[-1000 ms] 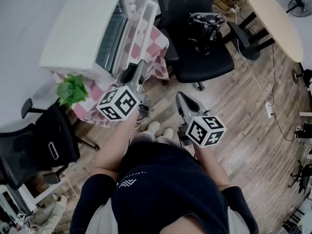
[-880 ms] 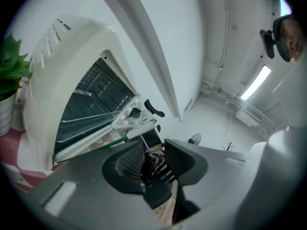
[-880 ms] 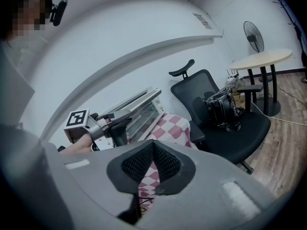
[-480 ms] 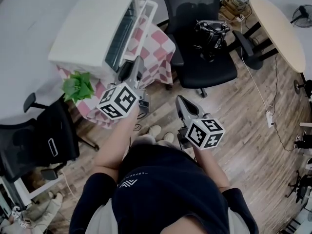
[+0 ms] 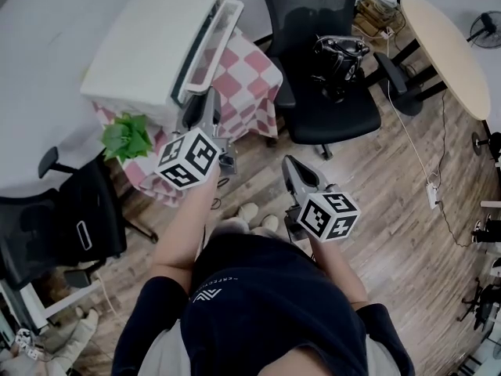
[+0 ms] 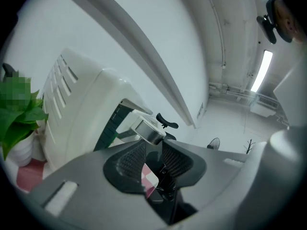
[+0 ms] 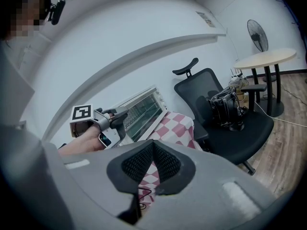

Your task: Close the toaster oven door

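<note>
Door (image 5: 202,47) of the toaster oven (image 5: 133,45), on the checked counter (image 5: 249,81) at upper left, looks nearly shut. I judge it light, stiff and hinged, best pushed at its white handle (image 5: 221,34). My left gripper (image 5: 210,96) has fingers apart, having just been closing, with the handle's metal end at their tips unclamped; the right gripper (image 5: 288,163) has fingers together, empty.

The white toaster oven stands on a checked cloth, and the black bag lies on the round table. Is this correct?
Not quite. The head view shows the black bag sitting on the black office chair, not on the round table. The white toaster oven does stand on the checked cloth.
</note>
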A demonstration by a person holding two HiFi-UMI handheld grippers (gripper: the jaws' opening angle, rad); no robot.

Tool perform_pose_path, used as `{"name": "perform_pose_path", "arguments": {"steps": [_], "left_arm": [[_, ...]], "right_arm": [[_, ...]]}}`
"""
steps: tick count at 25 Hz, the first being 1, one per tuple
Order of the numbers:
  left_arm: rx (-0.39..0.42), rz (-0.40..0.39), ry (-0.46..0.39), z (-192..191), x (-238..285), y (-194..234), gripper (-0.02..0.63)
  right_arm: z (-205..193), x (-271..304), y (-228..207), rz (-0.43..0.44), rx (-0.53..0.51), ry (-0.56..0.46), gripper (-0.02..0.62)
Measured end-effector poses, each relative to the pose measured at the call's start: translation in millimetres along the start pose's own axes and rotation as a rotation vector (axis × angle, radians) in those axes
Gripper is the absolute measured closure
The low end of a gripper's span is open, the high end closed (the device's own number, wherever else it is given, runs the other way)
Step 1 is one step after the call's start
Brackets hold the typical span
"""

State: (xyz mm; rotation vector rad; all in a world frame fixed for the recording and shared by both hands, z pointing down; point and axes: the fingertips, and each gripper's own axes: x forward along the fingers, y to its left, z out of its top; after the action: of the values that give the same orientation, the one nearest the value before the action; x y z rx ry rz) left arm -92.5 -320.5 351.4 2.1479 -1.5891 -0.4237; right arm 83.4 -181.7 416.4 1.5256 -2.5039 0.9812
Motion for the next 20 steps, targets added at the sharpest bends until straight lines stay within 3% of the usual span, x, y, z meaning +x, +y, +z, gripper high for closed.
{"name": "perform_pose_path", "arguments": {"steps": [2,3,20], "left_arm": [[0.064,0.022,0.01,-2,-1,1,0.577],[0.09,0.023,0.015,-3,-1,0,0.591],[0.167,-0.011,0.062,-6,-24,-10,0.607]], "right_arm": [[0,-1,0,0.001,-0.001,-0.001,0.592],[0,-1,0,0.001,-0.002,-0.001,0.592],[6,-6,0,-0.002,-0.008,-0.032,0.592]]}}
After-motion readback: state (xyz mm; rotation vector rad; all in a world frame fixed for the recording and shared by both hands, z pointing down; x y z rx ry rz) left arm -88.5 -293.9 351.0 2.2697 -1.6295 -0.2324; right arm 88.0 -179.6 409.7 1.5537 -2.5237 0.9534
